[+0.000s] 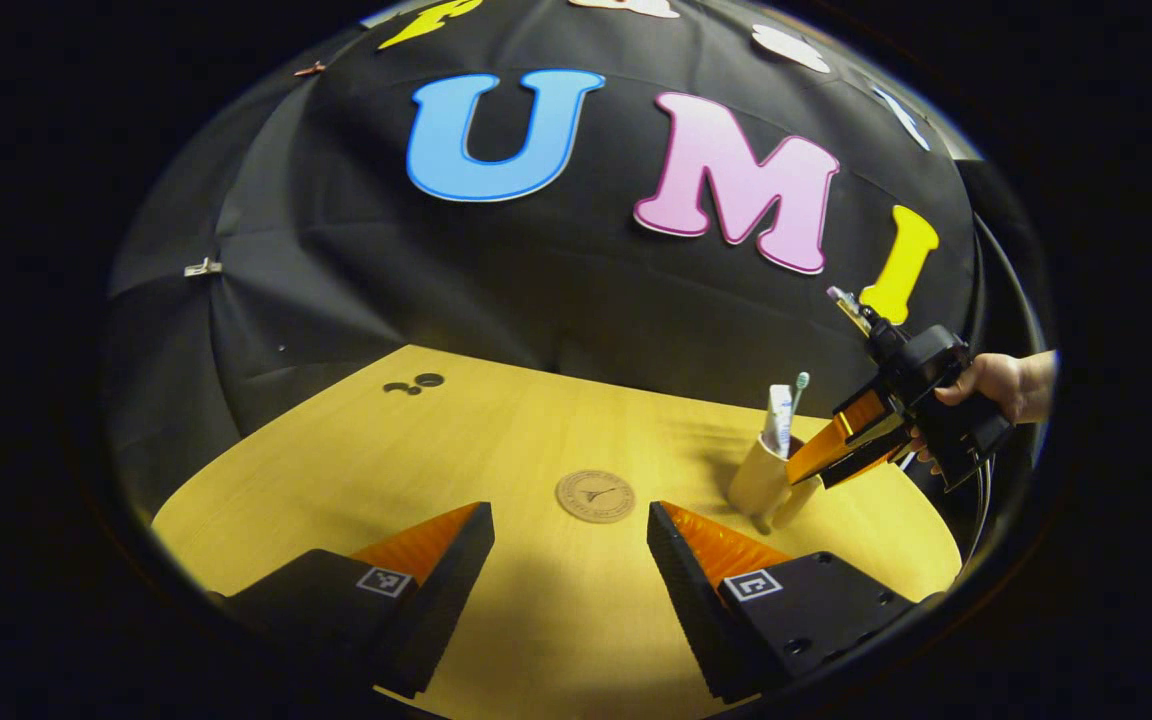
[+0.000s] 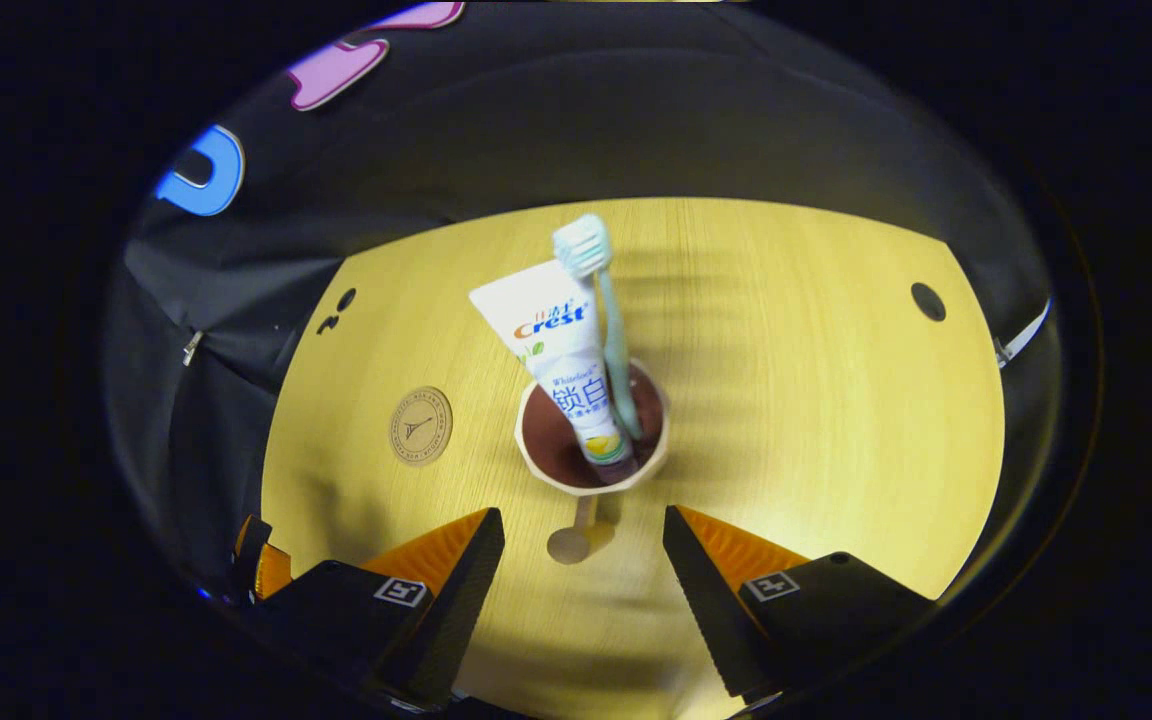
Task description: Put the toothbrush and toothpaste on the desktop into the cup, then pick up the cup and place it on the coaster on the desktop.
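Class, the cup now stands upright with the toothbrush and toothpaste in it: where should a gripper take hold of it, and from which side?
Probably the cup wall below the rim, approached level from the side with the fingers straddling it. The toothbrush and toothpaste stick out of the top, blocking a grasp from above.

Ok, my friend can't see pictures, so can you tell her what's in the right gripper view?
A cup stands on a wooden table with a toothpaste tube and a toothbrush sticking up out of it. The right gripper hangs open just above and in front of the cup, touching nothing. A round coaster lies bare to the cup's left.
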The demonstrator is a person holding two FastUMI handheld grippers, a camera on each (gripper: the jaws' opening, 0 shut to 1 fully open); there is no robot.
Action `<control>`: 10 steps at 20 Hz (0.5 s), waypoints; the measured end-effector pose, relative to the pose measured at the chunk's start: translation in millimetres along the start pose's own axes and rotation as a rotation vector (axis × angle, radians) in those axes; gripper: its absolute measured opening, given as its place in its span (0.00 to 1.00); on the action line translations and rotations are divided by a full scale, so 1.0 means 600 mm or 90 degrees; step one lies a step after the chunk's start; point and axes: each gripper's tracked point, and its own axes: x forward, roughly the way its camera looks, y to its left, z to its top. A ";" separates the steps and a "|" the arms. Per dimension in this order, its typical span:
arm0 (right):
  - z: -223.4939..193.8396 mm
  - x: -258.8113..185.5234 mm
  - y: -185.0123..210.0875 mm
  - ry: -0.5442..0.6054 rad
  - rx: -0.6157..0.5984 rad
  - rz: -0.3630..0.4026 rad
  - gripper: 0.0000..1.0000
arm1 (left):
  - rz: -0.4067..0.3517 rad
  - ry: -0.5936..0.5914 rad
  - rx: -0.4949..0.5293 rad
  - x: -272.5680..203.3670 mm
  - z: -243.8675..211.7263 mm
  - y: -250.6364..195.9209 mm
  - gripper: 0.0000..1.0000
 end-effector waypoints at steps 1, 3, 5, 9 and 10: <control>-0.003 0.009 0.005 0.017 -0.006 -0.001 0.98 | 0.011 0.007 -0.008 -0.002 -0.007 0.018 0.97; -0.013 0.031 0.015 0.051 -0.018 -0.006 0.98 | 0.030 0.021 -0.027 -0.014 -0.019 0.047 0.97; -0.014 0.048 0.016 0.074 -0.017 -0.013 0.98 | 0.043 0.032 -0.039 -0.024 -0.030 0.068 0.97; -0.034 0.077 0.011 0.131 -0.016 -0.026 0.89 | 0.064 0.058 -0.039 -0.046 -0.054 0.098 0.98; -0.035 0.084 0.011 0.135 -0.018 -0.028 0.98 | 0.066 0.062 -0.040 -0.049 -0.057 0.101 0.98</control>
